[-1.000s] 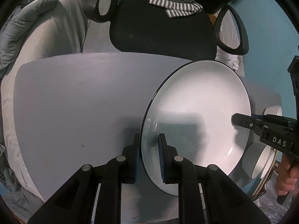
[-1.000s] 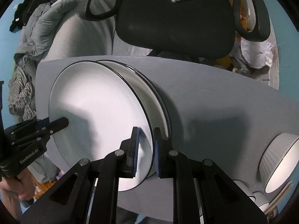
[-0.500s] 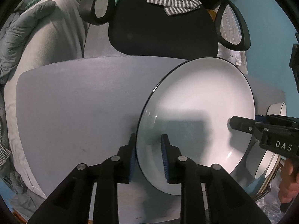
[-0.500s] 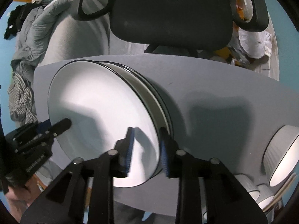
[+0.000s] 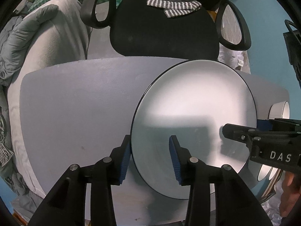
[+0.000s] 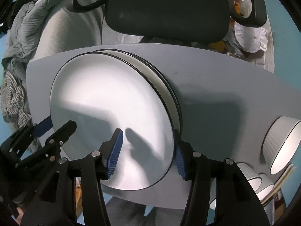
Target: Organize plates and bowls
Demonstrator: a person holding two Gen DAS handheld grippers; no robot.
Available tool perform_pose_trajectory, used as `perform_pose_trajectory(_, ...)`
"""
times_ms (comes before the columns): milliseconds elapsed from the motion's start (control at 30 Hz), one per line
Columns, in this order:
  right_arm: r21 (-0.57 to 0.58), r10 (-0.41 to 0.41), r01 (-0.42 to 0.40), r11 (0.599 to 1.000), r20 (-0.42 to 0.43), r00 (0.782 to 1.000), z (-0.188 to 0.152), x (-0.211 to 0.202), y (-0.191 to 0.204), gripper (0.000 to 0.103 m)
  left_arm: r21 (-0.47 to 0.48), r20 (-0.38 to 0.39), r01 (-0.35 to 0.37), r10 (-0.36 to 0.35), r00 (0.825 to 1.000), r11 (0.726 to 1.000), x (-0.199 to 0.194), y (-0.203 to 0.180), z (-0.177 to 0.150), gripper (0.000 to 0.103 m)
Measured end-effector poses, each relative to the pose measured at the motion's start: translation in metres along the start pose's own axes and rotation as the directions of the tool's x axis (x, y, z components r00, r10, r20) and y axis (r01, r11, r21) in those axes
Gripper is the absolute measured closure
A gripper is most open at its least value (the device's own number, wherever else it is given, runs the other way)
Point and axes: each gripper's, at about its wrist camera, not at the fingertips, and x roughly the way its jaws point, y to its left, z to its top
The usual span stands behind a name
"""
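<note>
Beyond the plate stack (both grippers spread, rim between), a black office chair, ribbed bowls rightward.

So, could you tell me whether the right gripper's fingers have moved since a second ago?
Yes. The right gripper fingers, then clamped on the top plate rim, have just been opening; they now stand apart either side of it, not pressing.

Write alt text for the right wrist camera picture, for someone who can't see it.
A white plate with a thin black rim tops a stack on a grey table; the right gripper, jaws just opened, straddles its near edge without pinching. The left gripper straddles the opposite edge. White ribbed bowls sit right, a black office chair behind.
</note>
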Motion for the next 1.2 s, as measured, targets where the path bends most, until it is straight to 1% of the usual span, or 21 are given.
perform_pose_trajectory(133,0.036,0.032,-0.031,0.999,-0.011,0.999,-0.001,-0.001,-0.004,0.048,0.007,0.007,-0.005,0.005,1.000,1.000,-0.003,-0.001,-0.003,0.062)
perform_pose_trajectory(233,0.036,0.038,-0.038,0.999,-0.004,0.999,-0.002,-0.003,-0.004,0.047,0.006,0.009,-0.003,0.003,1.000,1.000,-0.004,-0.003,-0.006,0.060)
perform_pose_trajectory(300,0.036,0.041,-0.041,0.999,0.003,0.999,-0.003,-0.004,-0.004,0.047,0.001,0.014,-0.001,0.001,1.000,1.000,-0.005,-0.003,-0.008,0.056)
perform_pose_trajectory(500,0.035,0.057,-0.058,0.998,0.024,0.998,-0.005,-0.009,-0.005,0.043,0.001,0.021,0.000,0.000,1.000,1.000,-0.009,-0.007,-0.010,0.054)
perform_pose_trajectory(567,0.025,0.022,-0.023,0.999,0.036,0.999,-0.006,-0.011,-0.002,0.038,0.004,0.027,0.000,0.000,1.000,1.000,-0.012,-0.008,-0.012,0.054)
perform_pose_trajectory(600,0.020,-0.016,0.015,1.000,0.047,0.999,-0.007,-0.011,-0.002,0.036,0.004,0.030,-0.002,0.002,1.000,1.000,-0.013,-0.008,-0.013,0.054)
perform_pose_trajectory(633,0.010,-0.029,0.028,1.000,0.058,0.998,-0.007,-0.012,-0.001,0.036,0.004,0.032,-0.003,0.003,0.999,1.000,-0.014,-0.008,-0.014,0.053)
perform_pose_trajectory(733,0.000,0.014,-0.014,1.000,0.051,0.999,-0.010,-0.013,0.001,0.036,0.000,0.037,-0.001,0.001,0.999,1.000,-0.018,-0.009,-0.018,0.053)
perform_pose_trajectory(900,-0.041,-0.038,0.042,0.998,0.096,0.995,-0.014,-0.023,0.008,0.036,0.001,0.066,-0.011,0.010,0.998,1.000,-0.029,-0.010,-0.026,0.053)
perform_pose_trajectory(967,-0.052,-0.052,0.058,0.997,0.116,0.992,-0.019,-0.028,0.011,0.036,-0.001,0.088,-0.019,0.019,0.996,1.000,-0.038,-0.011,-0.031,0.041)
perform_pose_trajectory(1033,-0.069,-0.072,0.083,0.994,0.144,0.987,-0.023,-0.034,0.013,0.035,-0.003,0.119,-0.020,0.020,0.993,1.000,-0.048,-0.011,-0.036,0.040)
perform_pose_trajectory(1133,-0.086,-0.119,0.138,0.987,0.192,0.974,-0.029,-0.046,0.015,0.034,0.010,0.142,-0.030,0.028,0.989,1.000,-0.060,-0.012,-0.043,0.040)
perform_pose_trajectory(1200,-0.093,-0.132,0.155,0.984,0.214,0.968,-0.033,-0.052,0.016,0.034,0.012,0.158,-0.037,0.035,0.987,0.999,-0.068,-0.012,-0.047,0.040)
